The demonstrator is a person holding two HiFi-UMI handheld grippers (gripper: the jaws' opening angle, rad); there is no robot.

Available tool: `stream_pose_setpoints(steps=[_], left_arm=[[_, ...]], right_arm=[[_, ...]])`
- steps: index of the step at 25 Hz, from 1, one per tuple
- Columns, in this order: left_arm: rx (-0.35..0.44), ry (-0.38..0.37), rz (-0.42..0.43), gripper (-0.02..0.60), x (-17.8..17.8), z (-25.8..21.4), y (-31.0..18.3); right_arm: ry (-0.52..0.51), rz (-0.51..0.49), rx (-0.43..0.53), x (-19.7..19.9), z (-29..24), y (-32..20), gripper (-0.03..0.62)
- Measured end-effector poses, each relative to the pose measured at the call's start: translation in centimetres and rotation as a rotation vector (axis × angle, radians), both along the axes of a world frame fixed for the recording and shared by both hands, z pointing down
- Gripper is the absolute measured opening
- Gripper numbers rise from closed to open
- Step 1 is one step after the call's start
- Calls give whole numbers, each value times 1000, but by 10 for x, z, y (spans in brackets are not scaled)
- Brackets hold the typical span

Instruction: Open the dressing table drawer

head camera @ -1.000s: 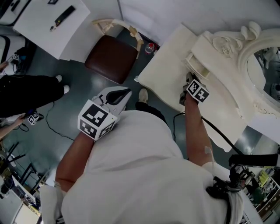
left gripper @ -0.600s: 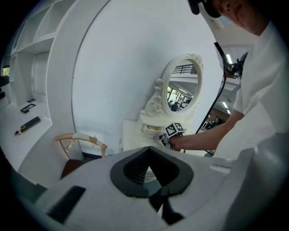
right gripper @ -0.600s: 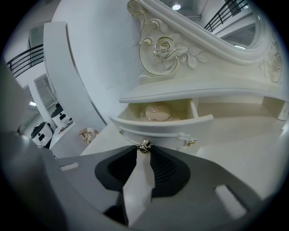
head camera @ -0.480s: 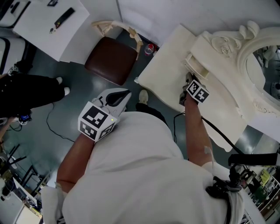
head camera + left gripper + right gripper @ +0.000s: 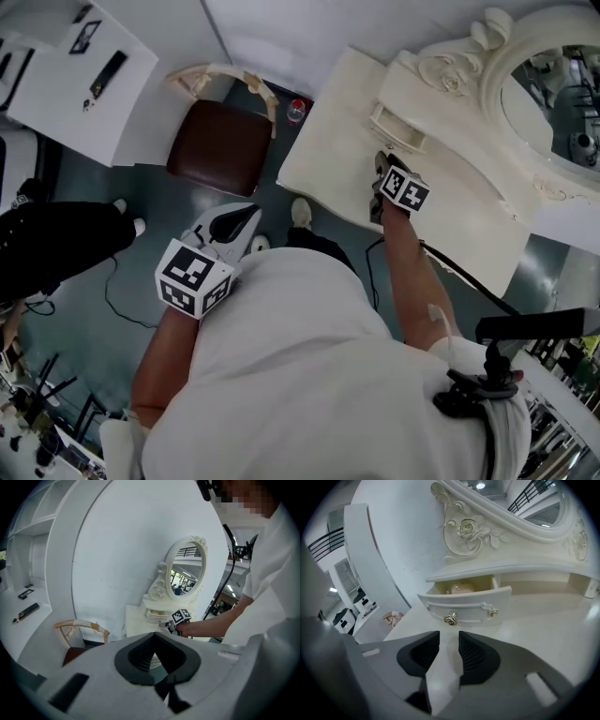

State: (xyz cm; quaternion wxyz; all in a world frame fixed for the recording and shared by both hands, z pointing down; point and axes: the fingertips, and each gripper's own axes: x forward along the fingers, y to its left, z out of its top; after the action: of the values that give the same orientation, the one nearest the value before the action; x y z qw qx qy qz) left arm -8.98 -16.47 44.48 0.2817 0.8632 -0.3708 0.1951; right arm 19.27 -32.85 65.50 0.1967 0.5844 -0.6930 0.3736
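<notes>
The cream dressing table stands at the upper right of the head view. Its small drawer is pulled partway out under the carved mirror base. In the right gripper view the drawer front carries a gold knob, and a pale round thing lies inside. My right gripper hovers over the tabletop just short of the knob. Its jaws are opening with nothing between them. My left gripper hangs by my side over the floor, away from the table, with its jaws together and nothing held.
A brown-seated stool stands on the floor left of the table, with a small red-capped bottle near it. A white counter fills the upper left. A person in dark clothes is at the left edge. The oval mirror rises behind the drawer.
The head view has shifted, so the table sits further left and higher in the picture. Both grippers keep their places relative to the table and the drawer.
</notes>
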Motion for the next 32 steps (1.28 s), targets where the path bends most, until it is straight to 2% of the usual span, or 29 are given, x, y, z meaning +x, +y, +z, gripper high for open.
stream_pose_setpoints(steps=[3, 12, 17, 23, 32], left_arm=[[0, 4, 16, 3, -1, -1, 4], [3, 8, 95, 3, -7, -3, 19], [20, 15, 152, 3, -11, -2, 34], [26, 22, 197, 3, -20, 0, 63], [-4, 20, 244, 3, -34, 17, 110]], right_arm=[[2, 7, -13, 0, -1, 12, 119], [30, -3, -35, -12, -11, 64, 1], [21, -6, -37, -27, -19, 102, 0], [37, -63, -42, -52, -29, 159, 0], [44, -134, -13, -93, -56, 237, -2]])
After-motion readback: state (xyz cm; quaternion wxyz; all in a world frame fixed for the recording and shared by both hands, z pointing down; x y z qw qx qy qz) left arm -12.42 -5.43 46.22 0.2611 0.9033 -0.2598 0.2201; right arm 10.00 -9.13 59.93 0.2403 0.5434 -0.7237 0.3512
